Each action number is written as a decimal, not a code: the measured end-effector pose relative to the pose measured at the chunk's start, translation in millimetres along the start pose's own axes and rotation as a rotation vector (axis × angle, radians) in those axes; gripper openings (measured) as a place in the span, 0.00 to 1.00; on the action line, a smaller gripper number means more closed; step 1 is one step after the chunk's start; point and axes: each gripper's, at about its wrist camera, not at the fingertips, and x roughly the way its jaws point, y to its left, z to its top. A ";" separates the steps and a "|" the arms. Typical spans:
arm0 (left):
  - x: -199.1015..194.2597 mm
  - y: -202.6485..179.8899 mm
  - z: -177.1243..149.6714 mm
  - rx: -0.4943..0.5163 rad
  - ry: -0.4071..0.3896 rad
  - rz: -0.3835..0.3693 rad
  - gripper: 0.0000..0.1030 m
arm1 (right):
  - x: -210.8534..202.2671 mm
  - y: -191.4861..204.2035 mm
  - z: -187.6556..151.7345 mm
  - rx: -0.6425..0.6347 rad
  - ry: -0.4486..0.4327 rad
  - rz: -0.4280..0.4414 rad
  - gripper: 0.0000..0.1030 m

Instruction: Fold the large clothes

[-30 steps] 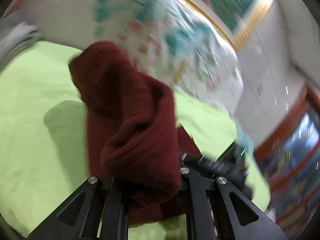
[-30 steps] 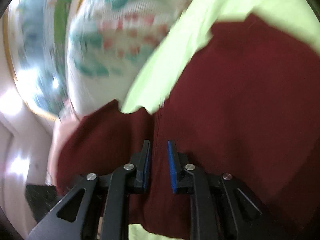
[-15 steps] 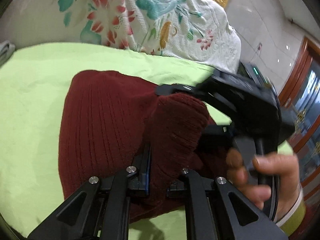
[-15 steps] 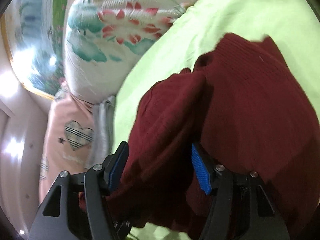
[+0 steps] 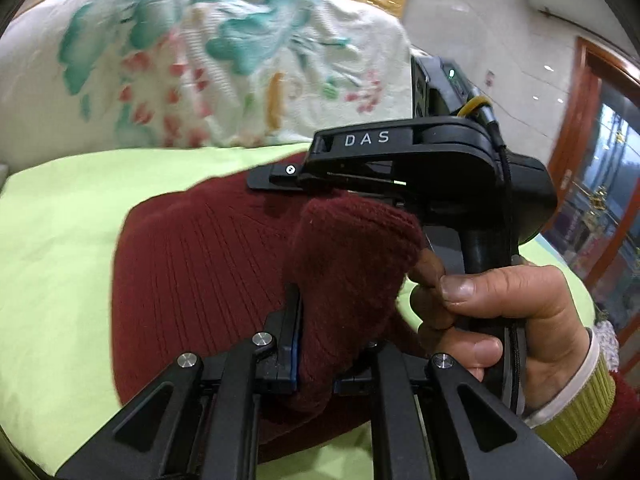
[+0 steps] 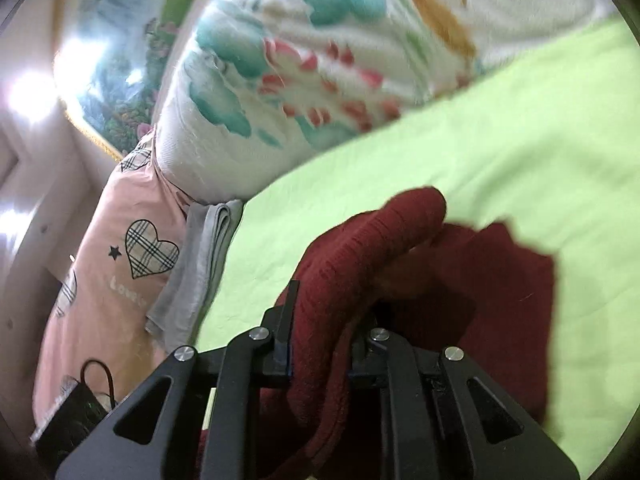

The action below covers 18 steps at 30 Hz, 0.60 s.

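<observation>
both claws pinch bunched folds of the dark red ribbed knit sweater (image 5: 200, 264), left claw (image 5: 316, 364) clamped, right claw (image 6: 320, 356) closing, to lift an edge over the lime green bed sheet (image 5: 52, 240).

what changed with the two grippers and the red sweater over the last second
The right gripper opened, took in a thick fold of the red sweater, and its jaws are closing on it now. Its view swung from the garment toward the floral quilt. The right hand came into the left camera's view. The left gripper stayed shut on the sweater, which stays on the green sheet.

Left gripper (image 5: 316, 340) clamped tight — right gripper (image 6: 324, 340) fingers closing.
</observation>
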 end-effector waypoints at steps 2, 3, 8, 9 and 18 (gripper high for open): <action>18.2 -8.9 -4.6 0.003 0.025 -0.020 0.10 | -6.7 -17.7 -0.4 0.013 0.013 -0.045 0.17; 28.3 -10.6 -7.2 -0.002 0.044 -0.027 0.10 | -6.2 -27.5 -2.9 0.021 0.026 -0.069 0.17; 66.9 -18.5 -27.8 0.015 0.137 -0.019 0.10 | 8.5 -75.9 -22.8 0.072 0.099 -0.155 0.17; 69.5 -20.6 -29.4 0.029 0.141 -0.010 0.10 | 10.5 -79.1 -24.7 0.074 0.099 -0.155 0.17; 53.5 -17.3 -30.2 -0.011 0.167 -0.070 0.27 | 6.6 -73.0 -26.2 0.025 0.093 -0.180 0.24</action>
